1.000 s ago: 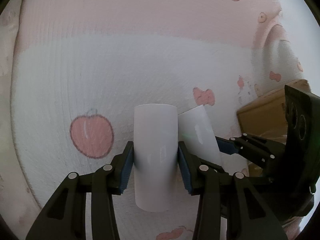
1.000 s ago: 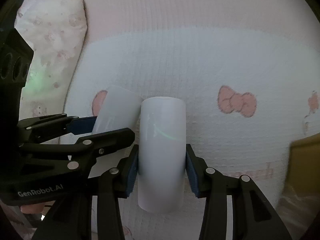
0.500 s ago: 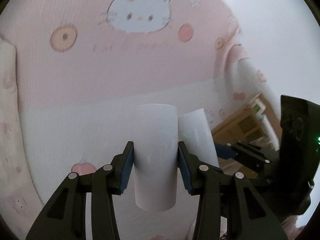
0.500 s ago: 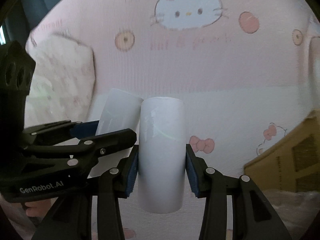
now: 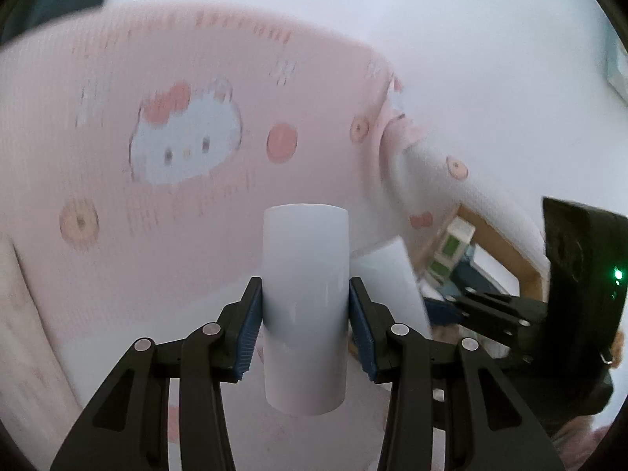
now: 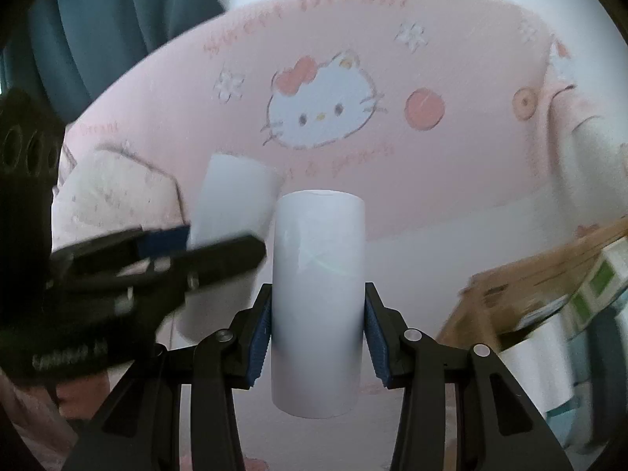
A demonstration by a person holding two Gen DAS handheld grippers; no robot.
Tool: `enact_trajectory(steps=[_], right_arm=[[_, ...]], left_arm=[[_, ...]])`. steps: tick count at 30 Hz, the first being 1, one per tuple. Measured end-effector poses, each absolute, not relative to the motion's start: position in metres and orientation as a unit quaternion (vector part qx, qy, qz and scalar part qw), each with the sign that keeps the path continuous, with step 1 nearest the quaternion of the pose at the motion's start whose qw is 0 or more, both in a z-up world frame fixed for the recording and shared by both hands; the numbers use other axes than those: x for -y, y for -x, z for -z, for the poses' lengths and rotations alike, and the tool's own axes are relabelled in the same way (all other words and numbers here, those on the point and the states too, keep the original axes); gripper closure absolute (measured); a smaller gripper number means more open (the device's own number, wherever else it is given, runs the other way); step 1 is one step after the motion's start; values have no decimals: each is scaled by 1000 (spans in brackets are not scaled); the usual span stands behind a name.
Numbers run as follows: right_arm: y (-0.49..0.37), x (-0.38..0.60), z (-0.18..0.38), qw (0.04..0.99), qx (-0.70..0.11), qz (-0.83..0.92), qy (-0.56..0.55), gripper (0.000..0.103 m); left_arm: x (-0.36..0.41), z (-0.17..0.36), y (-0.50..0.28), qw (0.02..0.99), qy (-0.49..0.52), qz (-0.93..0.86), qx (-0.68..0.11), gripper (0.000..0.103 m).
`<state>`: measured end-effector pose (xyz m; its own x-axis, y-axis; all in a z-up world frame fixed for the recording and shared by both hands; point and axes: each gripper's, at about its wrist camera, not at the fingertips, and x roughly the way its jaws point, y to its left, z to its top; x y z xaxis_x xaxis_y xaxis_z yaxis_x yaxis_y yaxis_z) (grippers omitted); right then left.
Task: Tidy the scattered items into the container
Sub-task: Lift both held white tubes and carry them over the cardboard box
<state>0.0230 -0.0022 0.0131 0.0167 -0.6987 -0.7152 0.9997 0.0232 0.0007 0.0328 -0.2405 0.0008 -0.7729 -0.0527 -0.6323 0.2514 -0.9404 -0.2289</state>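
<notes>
Only in the right wrist view: teal curtain (image 6: 117, 19) up top left, a pale pillow (image 6: 117, 200) at the left edge, and the pink bedspread (image 6: 451, 165) with its cat-face print sharp and clear. Only in the left wrist view: a glowing green light (image 5: 619, 274) on the other tool's black body, plus a peek down into the cardboard box (image 5: 506, 251), green-and-white packets inside. Same box (image 6: 530, 278) caught at the right edge from the other side. Now the tools: left gripper (image 5: 304, 325) partway open, blue pads clamped on the sides of a white cylinder (image 5: 306, 306), upright between the fingers and clear of the bed. Right gripper (image 6: 317, 329) likewise, pads pressed against a second white cylinder (image 6: 318, 302), also held up above the bedspread. Both cylinders side by side, near each other, outside the box.
</notes>
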Motion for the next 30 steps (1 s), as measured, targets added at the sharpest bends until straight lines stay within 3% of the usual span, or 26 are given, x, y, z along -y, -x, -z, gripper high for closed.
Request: enact_trajectory(steps=[7, 15, 26, 30], right_arm=[[21, -20, -60, 647, -225, 681, -259, 62], [70, -48, -84, 623, -181, 708, -279, 62], [112, -66, -95, 575, -239, 734, -270, 62], [121, -55, -96, 560, -297, 730, -254, 62]], left_arm=[[214, -53, 14, 10, -341, 936, -87, 57], [160, -36, 72, -59, -423, 904, -17, 57], [133, -10, 118, -135, -458, 878, -26, 57], [138, -2, 128, -150, -459, 874, -56, 57]])
